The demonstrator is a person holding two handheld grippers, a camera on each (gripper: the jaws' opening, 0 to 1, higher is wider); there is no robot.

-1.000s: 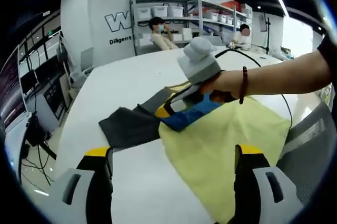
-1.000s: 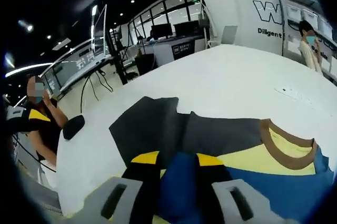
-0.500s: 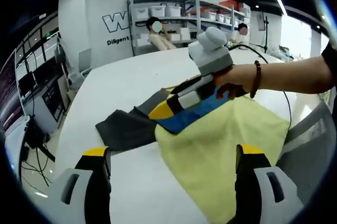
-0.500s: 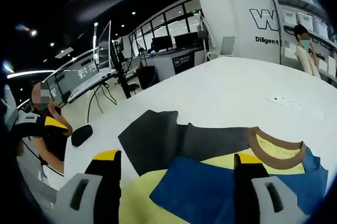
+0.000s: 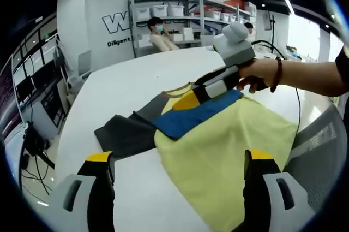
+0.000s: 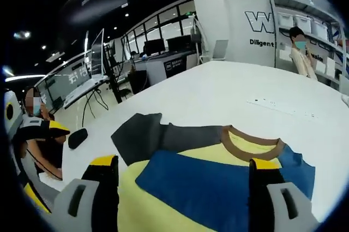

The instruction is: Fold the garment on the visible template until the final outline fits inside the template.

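A T-shirt lies flat on the white table [image 5: 131, 79]. Its yellow body [image 5: 223, 150] has a brown collar [image 6: 253, 146], a grey sleeve [image 5: 124, 134] spread to one side, and a blue sleeve [image 5: 191, 116] folded across the chest. In the right gripper view the folded blue sleeve [image 6: 196, 180] lies between and below my right gripper's [image 6: 182, 188] wide jaws, which hold nothing. A hand holds that right gripper [image 5: 194, 95] just above the shirt's collar end. My left gripper [image 5: 180, 185] is open over the hem side, apart from the cloth.
Storage shelves [image 5: 174, 13] and two people stand beyond the table's far edge. A mesh chair [image 5: 322, 144] sits beside the near right edge. A black cable [image 5: 297, 98] runs over the table. A seated person [image 6: 41, 134] is at the table's side.
The right gripper was shut on the blue sleeve one second ago; it has opened, let the sleeve drop onto the yellow body, and drawn back toward the collar. The left gripper has stayed put.
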